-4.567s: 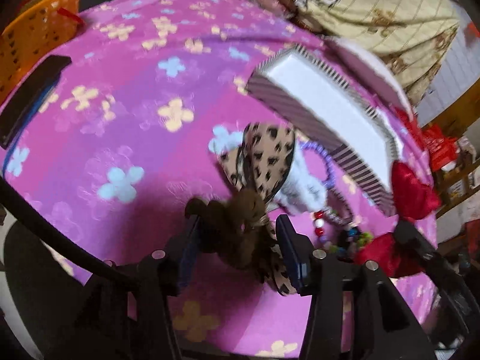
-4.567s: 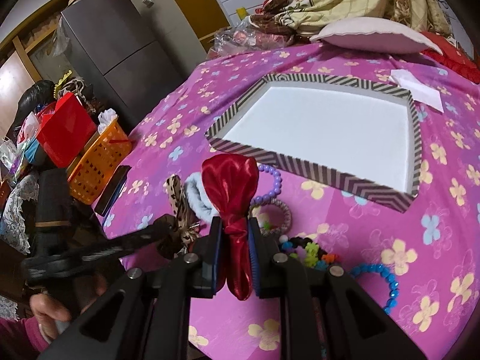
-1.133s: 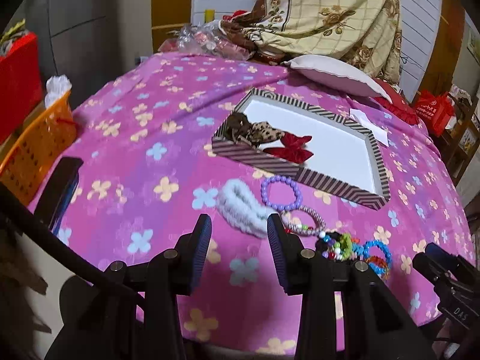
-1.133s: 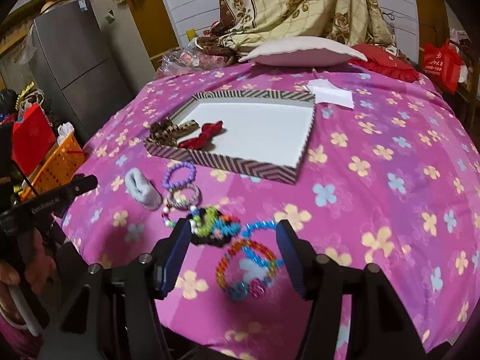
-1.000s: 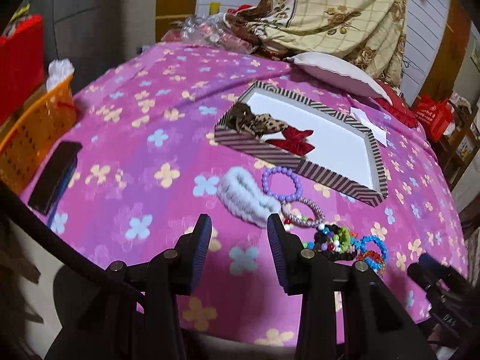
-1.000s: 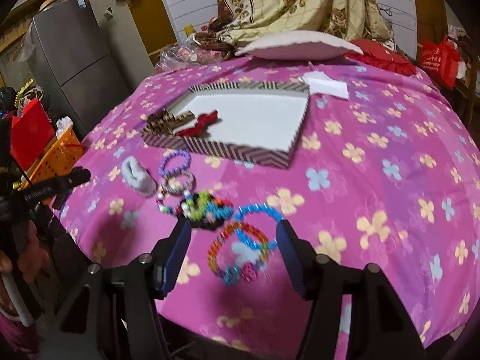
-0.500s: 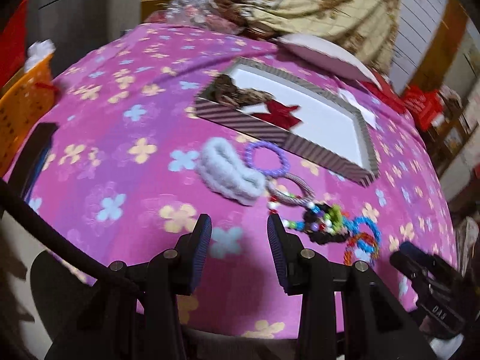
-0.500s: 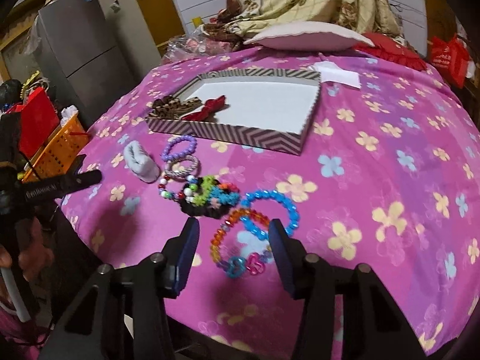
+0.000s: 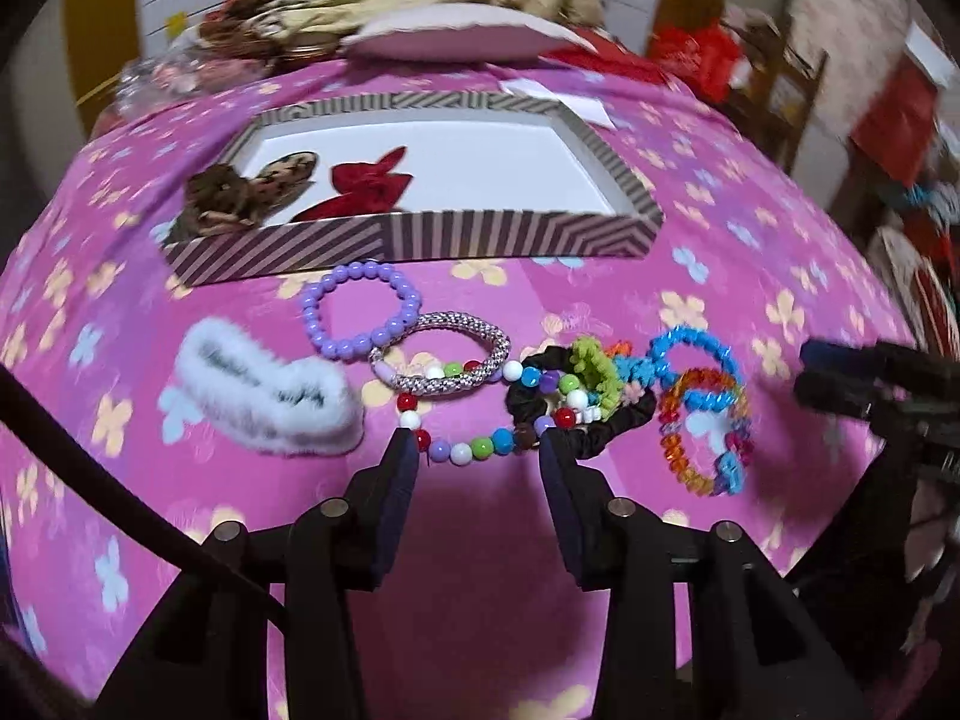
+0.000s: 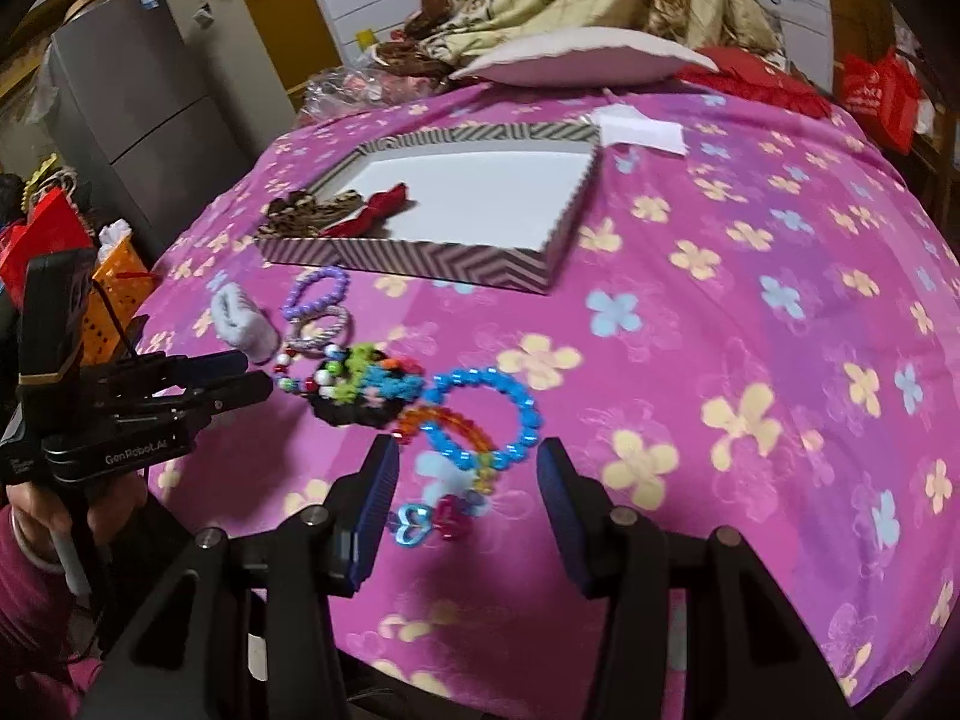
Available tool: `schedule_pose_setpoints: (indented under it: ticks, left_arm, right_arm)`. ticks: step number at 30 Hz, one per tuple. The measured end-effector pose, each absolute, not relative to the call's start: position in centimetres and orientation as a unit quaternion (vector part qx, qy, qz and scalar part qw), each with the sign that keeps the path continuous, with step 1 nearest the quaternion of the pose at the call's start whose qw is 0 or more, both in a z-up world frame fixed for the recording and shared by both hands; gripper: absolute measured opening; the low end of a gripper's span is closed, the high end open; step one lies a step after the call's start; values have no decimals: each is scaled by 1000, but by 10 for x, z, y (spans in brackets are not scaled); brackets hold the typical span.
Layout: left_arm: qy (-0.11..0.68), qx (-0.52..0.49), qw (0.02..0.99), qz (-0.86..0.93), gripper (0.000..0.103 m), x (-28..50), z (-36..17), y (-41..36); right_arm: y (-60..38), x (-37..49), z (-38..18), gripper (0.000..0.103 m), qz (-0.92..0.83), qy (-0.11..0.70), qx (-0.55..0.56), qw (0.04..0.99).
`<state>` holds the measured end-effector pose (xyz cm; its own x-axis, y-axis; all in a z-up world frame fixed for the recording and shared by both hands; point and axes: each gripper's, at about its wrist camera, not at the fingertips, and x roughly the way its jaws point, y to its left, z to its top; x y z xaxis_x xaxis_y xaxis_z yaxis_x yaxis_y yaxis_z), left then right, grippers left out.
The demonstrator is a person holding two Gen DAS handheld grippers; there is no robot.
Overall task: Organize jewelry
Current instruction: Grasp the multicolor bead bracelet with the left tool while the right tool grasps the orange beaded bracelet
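Note:
My left gripper (image 9: 477, 441) hovers low over the bead string (image 9: 474, 450), its jaws opening, the beads lying just beyond the tips and untouched. Nearby lie a white furry scrunchie (image 9: 270, 396), a purple bracelet (image 9: 354, 349), a silver bracelet (image 9: 456, 319) and a black scrunchie (image 9: 600, 426). My right gripper (image 10: 467, 450) stands open over the blue bracelet (image 10: 531, 414) and the rainbow bracelet (image 10: 456, 417), pads clear of both. The striped box (image 9: 420, 234) holds a leopard bow (image 9: 240, 192) and a red bow (image 9: 372, 186).
A pillow (image 9: 456, 36) and a folded blanket lie behind the box, a white paper (image 10: 642, 132) beside it. An orange basket (image 10: 114, 276) and a grey fridge (image 10: 138, 96) stand left of the bed. A hand (image 10: 36, 516) grips the left tool.
The two bows went from my grippers into the box. Since then the left gripper has dropped, rolled and closed in on the bead pile with wider jaws. The right has edged nearer the bracelets.

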<state>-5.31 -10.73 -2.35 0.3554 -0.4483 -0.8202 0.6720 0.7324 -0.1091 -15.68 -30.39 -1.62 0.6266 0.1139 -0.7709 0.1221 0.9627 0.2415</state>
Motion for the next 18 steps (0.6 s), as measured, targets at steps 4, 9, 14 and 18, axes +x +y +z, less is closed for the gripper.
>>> schedule_pose_setpoints:
  ticks: [4,9,14,18]
  left_arm:
    - [443,152,795,-386,51,-55,-26,-113]
    - [444,170,783,-401,51,-50,-29,-121]
    - [449,178,765,-425,52,-43,-32,-121]
    - [451,203,751,-437,53,-41,-37,-125]
  right_arm:
    - [-312,-150,-23,51,-5,442,142,886]
    - [-314,-135,-34,51,-12,461,128,878]
    - [-294,-130,-34,51,31,471,84,878]
    - [-289,-121,-42,50,37,485,61,872]
